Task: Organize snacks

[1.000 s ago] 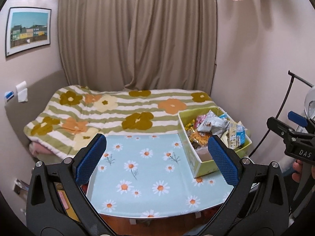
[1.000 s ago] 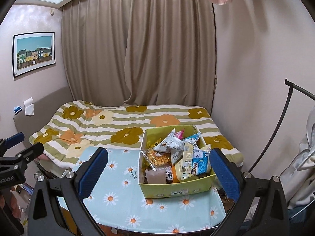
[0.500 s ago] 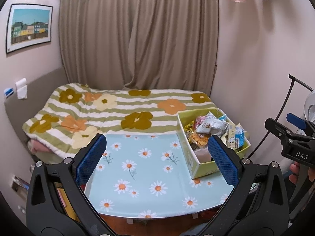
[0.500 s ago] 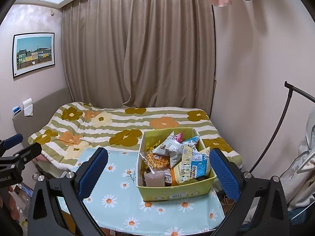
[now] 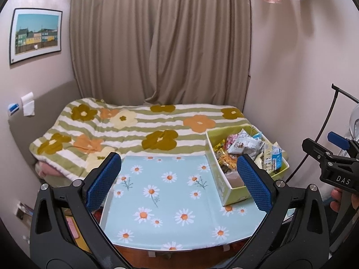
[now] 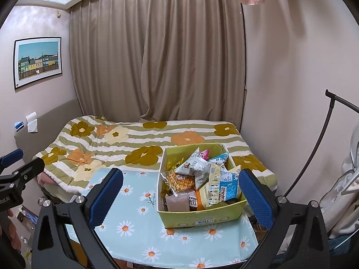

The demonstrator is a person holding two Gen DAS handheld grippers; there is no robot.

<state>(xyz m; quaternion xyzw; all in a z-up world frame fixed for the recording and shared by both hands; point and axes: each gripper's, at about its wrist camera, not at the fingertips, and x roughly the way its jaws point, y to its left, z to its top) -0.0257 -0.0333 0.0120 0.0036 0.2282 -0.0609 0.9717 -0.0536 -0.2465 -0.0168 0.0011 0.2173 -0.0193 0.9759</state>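
Table (image 6: pixel 143 242) in foreground; cardboard box (image 6: pixel 202 218) sits on its right part. Snack packets (image 6: pixel 197 170) heaped inside the box, a waffle pack (image 6: pixel 179 182) toward its left side. Bed (image 6: pixel 112 143) directly behind the table, apparently touching it. Curtain (image 6: pixel 157 56) behind the bed. Framed picture (image 6: pixel 38 61) on left wall.

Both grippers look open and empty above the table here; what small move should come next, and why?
Probably lower the right gripper toward the yellow box, aiming at the waffle packet on top. Every snack is inside the box, the daisy tablecloth is bare, and the left gripper faces away from the box.
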